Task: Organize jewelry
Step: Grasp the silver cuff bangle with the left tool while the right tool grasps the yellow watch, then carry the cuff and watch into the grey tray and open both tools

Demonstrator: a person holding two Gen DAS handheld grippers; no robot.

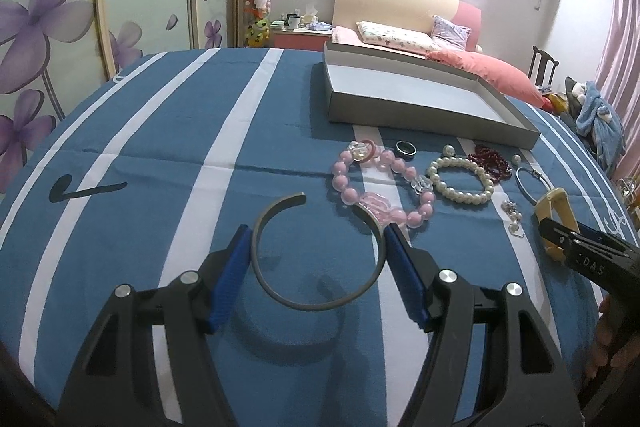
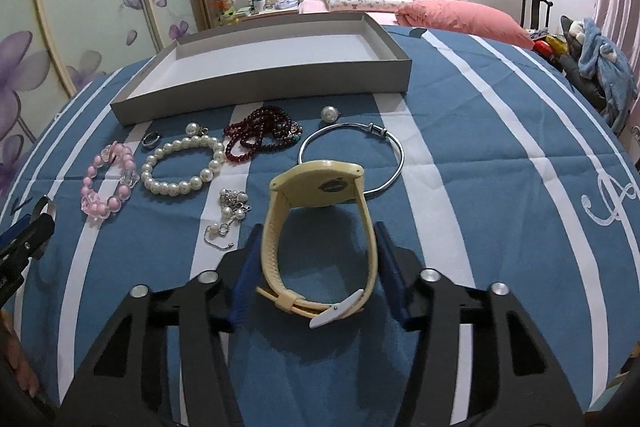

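Both wrist views, angled down close, share the tray [image 1: 420, 107].

Readable lettering
Embossed "DAS" on the black right gripper [image 1: 549, 217], to the right of the left jaws.

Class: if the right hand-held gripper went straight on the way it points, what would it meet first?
Probably the thin silver bangle just beyond the cream watch between the right hand-held gripper fingers; depth is uncertain.
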